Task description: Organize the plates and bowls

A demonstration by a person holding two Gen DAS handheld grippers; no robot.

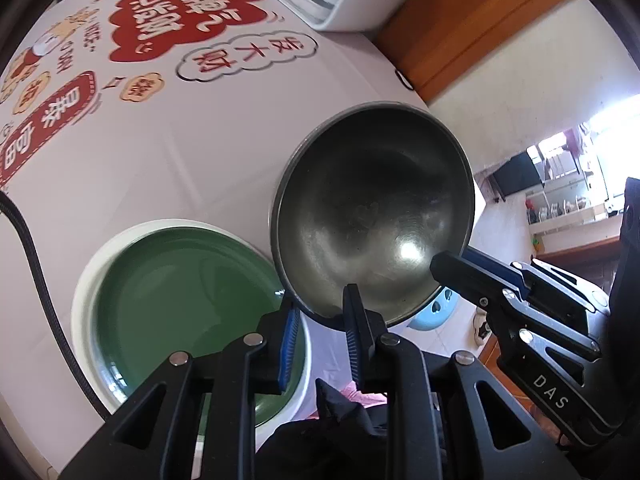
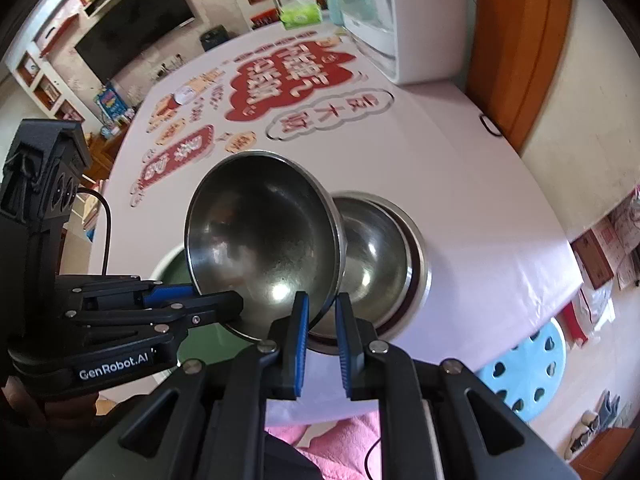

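Two grippers on steel bowl (image 1: 372,208)

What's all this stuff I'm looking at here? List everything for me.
Steel bowl: one, silver, lifted and tilted, its rim between the fingers of both grippers.
Second steel bowl: one, silver, on the table behind the lifted one, sitting in a white-rimmed dish.
Green plate: one, green with white rim, on the table at left.
Table: one, pale cloth with red printed signs.
White appliance: one, at the table's far edge.
Tissue pack: one, green, far end.
Stool: one, light blue, on the floor.
TV: one, black, on the wall.
Left gripper: black, blue pads, on the bowl's rim.
Right gripper: black, blue pads, on the rim too.
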